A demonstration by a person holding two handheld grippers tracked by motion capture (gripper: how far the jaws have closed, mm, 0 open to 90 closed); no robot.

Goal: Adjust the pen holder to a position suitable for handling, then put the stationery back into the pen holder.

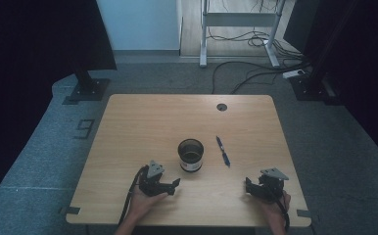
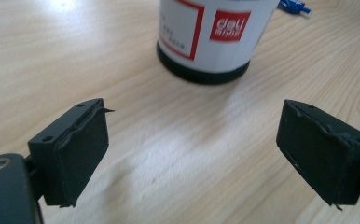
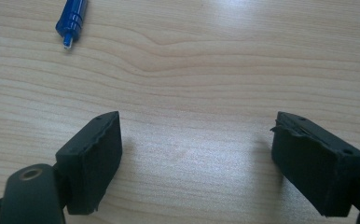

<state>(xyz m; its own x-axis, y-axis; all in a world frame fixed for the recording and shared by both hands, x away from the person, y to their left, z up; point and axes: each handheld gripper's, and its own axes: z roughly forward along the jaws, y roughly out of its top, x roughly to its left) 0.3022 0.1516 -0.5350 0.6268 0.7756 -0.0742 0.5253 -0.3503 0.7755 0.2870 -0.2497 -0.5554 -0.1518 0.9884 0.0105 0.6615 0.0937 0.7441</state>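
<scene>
Left gripper point(image 1: 173, 185): jaws spread wide, empty, just short of the black mesh cup with white label point(image 1: 191, 154). Right gripper point(image 1: 249, 187): likewise wide and empty. Blue plastic pen point(image 1: 223, 151) lies right of the cup, beyond the right gripper.

Pen holder point(image 2: 211, 39) top and pen point(image 3: 72, 21) body cut off by frame edges

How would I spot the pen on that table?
Start at the light wooden table, then find the round black cup with a white label near its middle. Just right of it, apart, lies the slim blue pen, the only long thin blue thing there.
</scene>
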